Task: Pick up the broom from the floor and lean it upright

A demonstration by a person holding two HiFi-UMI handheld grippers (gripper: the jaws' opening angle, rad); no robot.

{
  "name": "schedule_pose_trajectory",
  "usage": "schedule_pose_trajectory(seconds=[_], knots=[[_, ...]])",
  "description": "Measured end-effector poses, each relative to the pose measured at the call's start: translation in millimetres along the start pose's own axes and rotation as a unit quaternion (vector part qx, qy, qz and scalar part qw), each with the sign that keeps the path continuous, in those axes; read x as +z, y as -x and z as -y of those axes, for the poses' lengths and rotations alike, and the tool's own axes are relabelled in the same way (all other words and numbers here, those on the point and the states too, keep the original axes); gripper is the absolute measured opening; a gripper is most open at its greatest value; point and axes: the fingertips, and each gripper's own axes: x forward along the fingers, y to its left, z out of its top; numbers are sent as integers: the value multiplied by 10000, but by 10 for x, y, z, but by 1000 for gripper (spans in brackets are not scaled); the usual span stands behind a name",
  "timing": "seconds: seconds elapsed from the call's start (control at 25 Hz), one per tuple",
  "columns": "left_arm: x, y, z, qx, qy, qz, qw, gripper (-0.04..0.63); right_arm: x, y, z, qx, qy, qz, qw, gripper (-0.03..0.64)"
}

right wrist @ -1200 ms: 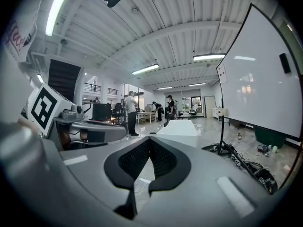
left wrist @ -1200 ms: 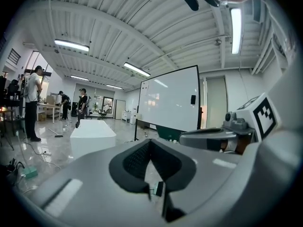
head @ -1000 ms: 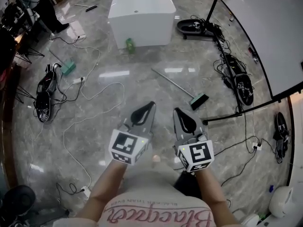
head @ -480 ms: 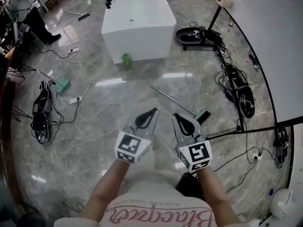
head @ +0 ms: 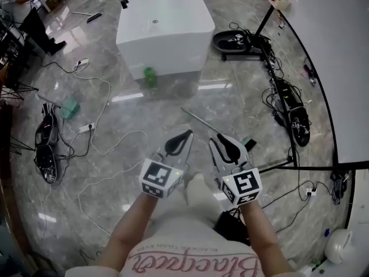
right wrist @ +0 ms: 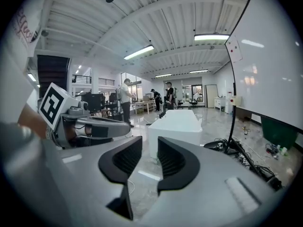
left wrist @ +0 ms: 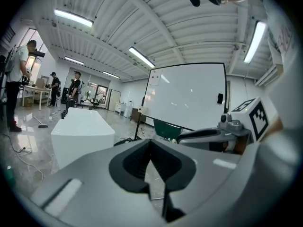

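The broom lies flat on the grey marble floor in the head view. Its thin metal handle [head: 198, 119] runs up-left, and its teal head [head: 248, 142] is partly hidden behind my right gripper. Both grippers hang in the air just short of it, side by side. My left gripper [head: 187, 134] has its jaws closed together with nothing in them, as the left gripper view [left wrist: 151, 144] also shows. My right gripper [head: 219, 139] sits over the broom's head end; its jaws are opening, and a narrow empty gap [right wrist: 149, 148] shows between them.
A white block table [head: 164, 22] stands ahead with a green bottle [head: 149, 77] at its foot. A whiteboard on a black stand [head: 328, 51] fills the right. Cables [head: 104, 131] and black gear [head: 293, 115] litter the floor. A person [head: 23, 10] stands far left.
Both grippers have travelled forward and a little down, so the broom now lies right under their tips. The right gripper's jaws, shut before, have parted slightly.
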Motion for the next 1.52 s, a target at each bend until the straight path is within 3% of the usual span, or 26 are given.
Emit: schedule_pose_trajectory(seconds=[0.04,0.12,0.44,0.6,0.84,1.0,1.2,1.52], knots=[[-6,-41,-30,4,34,-23,10000,-2,-2,-40,24,63,35,-6,10000,130],[-11,-126,-84,7,80,-58,10000,-2,-14,-122,72,127,169,-37,9998,176],[-174,-587,-378,140,230,-426,9987,-2,-100,-532,395,387,150,-364,9985,175],[-250,-915,-543,203,302,-584,9976,-2,-216,-769,700,448,296,-638,9965,147],[-474,-1304,-724,440,538,-950,9930,-2,-480,-1013,1182,587,259,-1137,9914,3],[-802,-1564,-815,493,713,-1241,9885,-2,-788,-1288,1350,719,335,-1556,9846,3],[-1301,-1826,-1003,331,538,-1845,9808,-2,-1273,-1685,1440,743,126,-1994,9770,3],[-2057,-2221,-1524,321,607,-2108,9751,-2,-2133,-2288,1613,427,-404,-2281,9719,3]])
